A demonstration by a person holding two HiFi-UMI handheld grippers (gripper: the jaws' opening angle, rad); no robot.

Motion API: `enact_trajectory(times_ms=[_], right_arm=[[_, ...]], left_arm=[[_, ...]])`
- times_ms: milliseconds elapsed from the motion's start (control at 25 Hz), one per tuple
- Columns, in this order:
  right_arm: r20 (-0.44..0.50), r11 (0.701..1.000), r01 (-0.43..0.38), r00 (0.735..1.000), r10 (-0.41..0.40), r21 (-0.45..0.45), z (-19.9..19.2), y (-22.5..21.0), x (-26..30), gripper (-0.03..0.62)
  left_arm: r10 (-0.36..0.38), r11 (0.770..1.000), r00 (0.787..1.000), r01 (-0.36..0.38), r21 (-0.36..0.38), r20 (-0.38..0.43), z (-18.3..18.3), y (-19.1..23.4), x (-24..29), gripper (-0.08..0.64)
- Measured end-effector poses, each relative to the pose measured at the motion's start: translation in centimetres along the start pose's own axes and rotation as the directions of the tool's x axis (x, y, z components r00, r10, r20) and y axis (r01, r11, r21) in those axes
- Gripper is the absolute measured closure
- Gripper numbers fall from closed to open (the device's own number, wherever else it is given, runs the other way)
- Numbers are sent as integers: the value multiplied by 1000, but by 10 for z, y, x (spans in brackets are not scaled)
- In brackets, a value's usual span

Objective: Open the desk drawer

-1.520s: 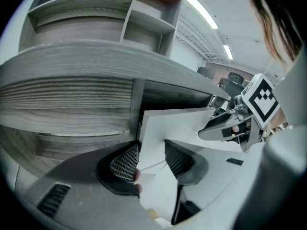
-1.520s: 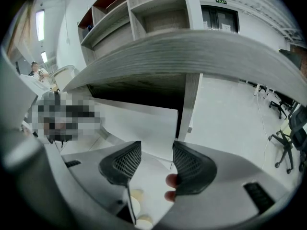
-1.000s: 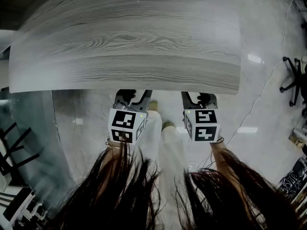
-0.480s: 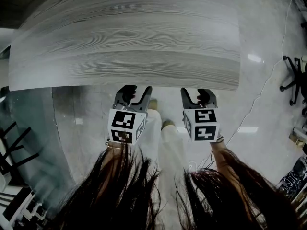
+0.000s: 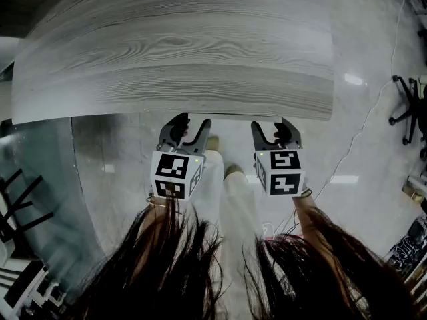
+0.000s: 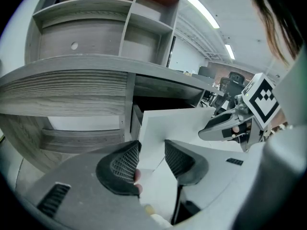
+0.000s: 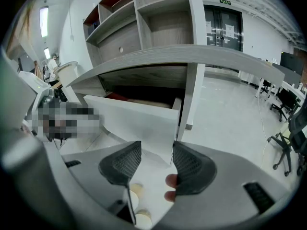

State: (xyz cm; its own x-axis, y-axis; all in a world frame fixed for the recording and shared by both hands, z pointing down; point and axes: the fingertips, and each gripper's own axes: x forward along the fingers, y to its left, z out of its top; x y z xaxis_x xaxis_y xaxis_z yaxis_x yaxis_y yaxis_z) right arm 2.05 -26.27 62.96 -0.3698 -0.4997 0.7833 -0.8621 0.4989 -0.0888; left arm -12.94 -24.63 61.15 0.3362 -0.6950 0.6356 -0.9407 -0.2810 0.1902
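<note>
The grey wood-grain desk top (image 5: 180,52) fills the upper head view. Just below its front edge hover my left gripper (image 5: 189,127) and right gripper (image 5: 274,127), both with jaws apart. A white drawer front (image 6: 177,126) juts out from under the desk, with a dark gap behind it. In the left gripper view, its lower left corner shows between the open jaws of my left gripper (image 6: 151,161). In the right gripper view, the drawer front (image 7: 134,121) has its lower right corner between the open jaws of my right gripper (image 7: 157,163). I cannot tell whether the jaws touch it.
A shelf unit (image 6: 105,28) stands on the desk. The desk's side panel (image 7: 192,99) is just right of the drawer. On the pale floor lie a cable (image 5: 360,139) and an office chair base (image 5: 408,109). A glass partition (image 5: 40,179) is at the left. The person's shoes (image 5: 233,172) stand between the grippers.
Both grippers have drawn back a little from under the desk edge toward the person, so more of their fingers shows.
</note>
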Motion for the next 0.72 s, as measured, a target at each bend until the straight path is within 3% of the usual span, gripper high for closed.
enact_trajectory(times_ms=[720], right_arm=[[-5, 1000, -3, 1000, 3, 9, -13, 8, -9, 400]], left_arm=[[0, 1000, 1000, 0, -1, 1, -13, -7, -11, 406]])
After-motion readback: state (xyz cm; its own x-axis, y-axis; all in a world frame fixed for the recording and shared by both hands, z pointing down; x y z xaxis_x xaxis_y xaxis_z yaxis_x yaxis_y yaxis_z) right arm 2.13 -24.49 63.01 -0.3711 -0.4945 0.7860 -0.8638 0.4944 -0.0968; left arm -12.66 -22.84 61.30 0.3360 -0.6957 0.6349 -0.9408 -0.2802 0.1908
